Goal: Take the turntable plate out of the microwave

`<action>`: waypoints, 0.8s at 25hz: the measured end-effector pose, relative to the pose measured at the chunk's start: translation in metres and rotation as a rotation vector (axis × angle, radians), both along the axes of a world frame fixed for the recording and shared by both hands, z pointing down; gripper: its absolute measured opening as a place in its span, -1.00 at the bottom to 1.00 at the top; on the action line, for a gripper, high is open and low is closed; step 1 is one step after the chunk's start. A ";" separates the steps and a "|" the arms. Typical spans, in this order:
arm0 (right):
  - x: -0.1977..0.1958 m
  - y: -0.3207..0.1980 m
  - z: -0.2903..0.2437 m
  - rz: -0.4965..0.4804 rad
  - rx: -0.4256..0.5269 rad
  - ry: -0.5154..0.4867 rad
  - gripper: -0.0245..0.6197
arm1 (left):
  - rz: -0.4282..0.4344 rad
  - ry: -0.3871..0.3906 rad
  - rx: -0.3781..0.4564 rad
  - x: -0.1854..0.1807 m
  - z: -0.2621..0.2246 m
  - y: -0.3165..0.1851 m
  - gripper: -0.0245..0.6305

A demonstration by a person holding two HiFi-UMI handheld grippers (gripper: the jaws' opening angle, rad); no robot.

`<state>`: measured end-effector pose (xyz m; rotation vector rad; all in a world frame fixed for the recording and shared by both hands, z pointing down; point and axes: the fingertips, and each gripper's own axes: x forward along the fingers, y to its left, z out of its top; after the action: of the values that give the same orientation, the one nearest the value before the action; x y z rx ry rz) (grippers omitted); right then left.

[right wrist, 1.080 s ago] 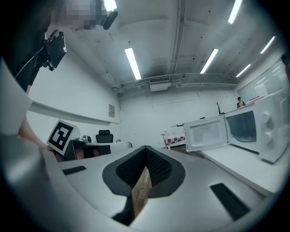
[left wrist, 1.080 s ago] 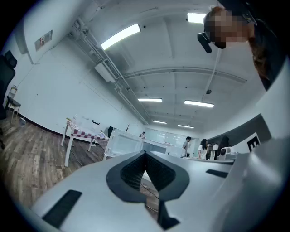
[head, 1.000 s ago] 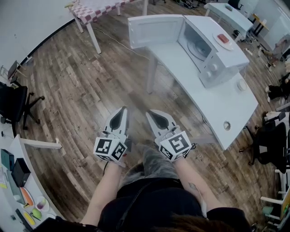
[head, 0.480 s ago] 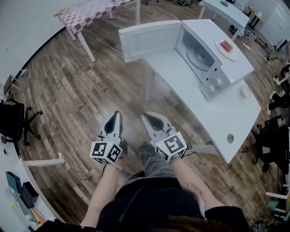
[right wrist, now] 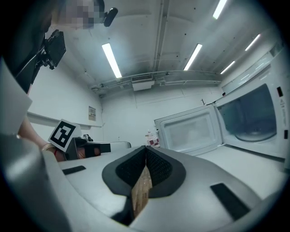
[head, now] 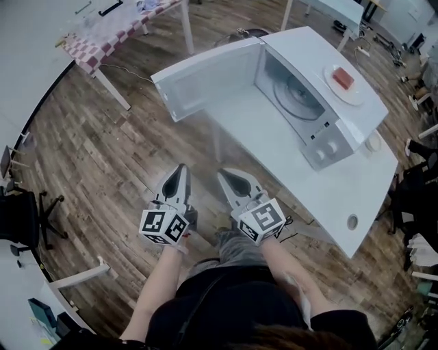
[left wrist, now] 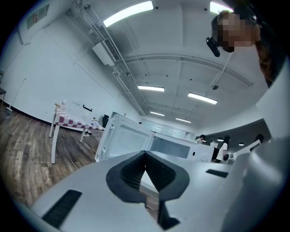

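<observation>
A long white desk (head: 277,147) stands on a wood-plank floor (head: 102,157). Near its right end is a round grommet hole (head: 352,221), and farther up lies a small white round object (head: 373,142). A white dish (head: 353,96) bears a red block (head: 343,78). A table with a red-and-white checked top (head: 102,41) stands well apart at the upper left. A black office chair (head: 20,219) sits at the left edge. Strip lights (left wrist: 129,13) run across the ceiling.
</observation>
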<state>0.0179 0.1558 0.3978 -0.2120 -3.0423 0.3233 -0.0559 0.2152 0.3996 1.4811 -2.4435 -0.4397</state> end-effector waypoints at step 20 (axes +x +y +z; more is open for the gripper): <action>-0.001 -0.171 0.025 0.443 -0.060 0.074 -0.86 | 0.398 0.091 -0.002 -0.022 0.031 -0.205 -0.89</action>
<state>0.0166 -0.0153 0.4226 0.4667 -2.9785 0.4352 -0.0777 0.0099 0.4305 1.8442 -2.0091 -0.4077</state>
